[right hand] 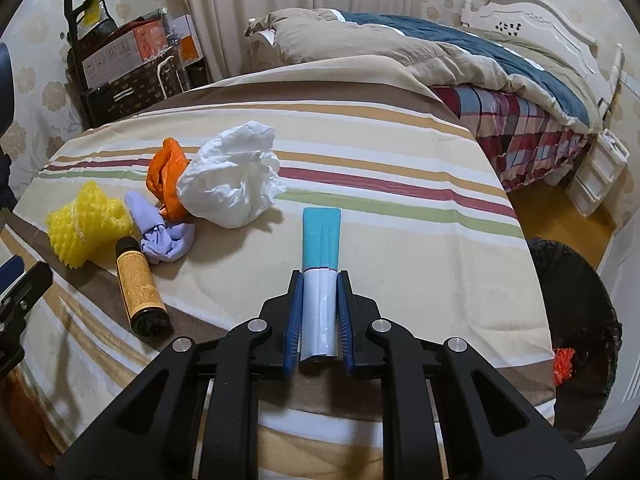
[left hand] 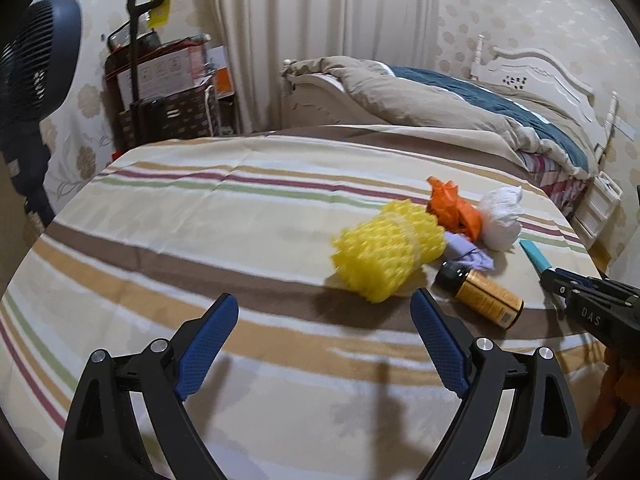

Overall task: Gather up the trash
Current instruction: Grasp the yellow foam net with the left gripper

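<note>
On the counter: striped cloth (right hand: 400, 184) covers it, trash spread across the left half.
Right gripper (right hand: 319, 284): fingers closed on a folded teal-and-white packet (right hand: 321, 248), teal end sticking out forward above the cloth.
Left gripper (left hand: 324, 312): fingers spread wide, nothing between them, hovering just short of the yellow foam net (left hand: 386, 254).
Trash pile: yellow foam net, orange bag (right hand: 166, 176), white crumpled bag (right hand: 232, 178), lilac wad (right hand: 162, 236), all bunched close together; orange bag touching white bag.
Bottle (right hand: 140, 286): brown with gold label, lying on its side just beside the net and lilac wad.
Bin (right hand: 576, 320): black liner, off the counter's right edge, something orange inside.
Background: bed (right hand: 460, 52) with rumpled covers.
</note>
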Motion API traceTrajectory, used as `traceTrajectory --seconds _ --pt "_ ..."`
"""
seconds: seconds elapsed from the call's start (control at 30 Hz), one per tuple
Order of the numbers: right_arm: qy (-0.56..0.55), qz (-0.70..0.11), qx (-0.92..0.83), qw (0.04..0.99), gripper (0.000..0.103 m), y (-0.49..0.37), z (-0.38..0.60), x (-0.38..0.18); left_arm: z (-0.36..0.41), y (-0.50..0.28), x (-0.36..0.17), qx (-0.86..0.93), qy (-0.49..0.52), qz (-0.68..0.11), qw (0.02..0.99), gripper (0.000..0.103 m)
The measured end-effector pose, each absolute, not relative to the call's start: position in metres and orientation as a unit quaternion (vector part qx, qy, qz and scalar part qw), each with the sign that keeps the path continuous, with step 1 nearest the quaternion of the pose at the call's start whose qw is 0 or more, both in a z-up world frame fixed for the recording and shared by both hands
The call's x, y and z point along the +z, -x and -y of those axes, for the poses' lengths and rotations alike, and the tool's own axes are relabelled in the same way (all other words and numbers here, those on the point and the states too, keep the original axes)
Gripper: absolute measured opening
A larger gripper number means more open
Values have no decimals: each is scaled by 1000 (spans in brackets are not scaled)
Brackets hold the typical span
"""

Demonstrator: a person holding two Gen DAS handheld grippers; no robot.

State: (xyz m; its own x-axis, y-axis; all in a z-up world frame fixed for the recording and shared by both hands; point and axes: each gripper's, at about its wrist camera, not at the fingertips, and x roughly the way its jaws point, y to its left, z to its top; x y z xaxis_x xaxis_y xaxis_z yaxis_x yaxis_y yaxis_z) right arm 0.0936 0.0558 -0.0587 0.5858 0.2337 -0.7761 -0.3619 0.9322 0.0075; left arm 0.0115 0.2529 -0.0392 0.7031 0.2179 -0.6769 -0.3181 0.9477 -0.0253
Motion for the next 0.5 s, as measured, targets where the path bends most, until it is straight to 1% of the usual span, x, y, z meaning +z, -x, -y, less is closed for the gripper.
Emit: traceTrajectory --seconds 0.5 --pt "78 -423 177 885 17 -100 -53 -60 -246 -55 -42 112 42 -373 920 88"
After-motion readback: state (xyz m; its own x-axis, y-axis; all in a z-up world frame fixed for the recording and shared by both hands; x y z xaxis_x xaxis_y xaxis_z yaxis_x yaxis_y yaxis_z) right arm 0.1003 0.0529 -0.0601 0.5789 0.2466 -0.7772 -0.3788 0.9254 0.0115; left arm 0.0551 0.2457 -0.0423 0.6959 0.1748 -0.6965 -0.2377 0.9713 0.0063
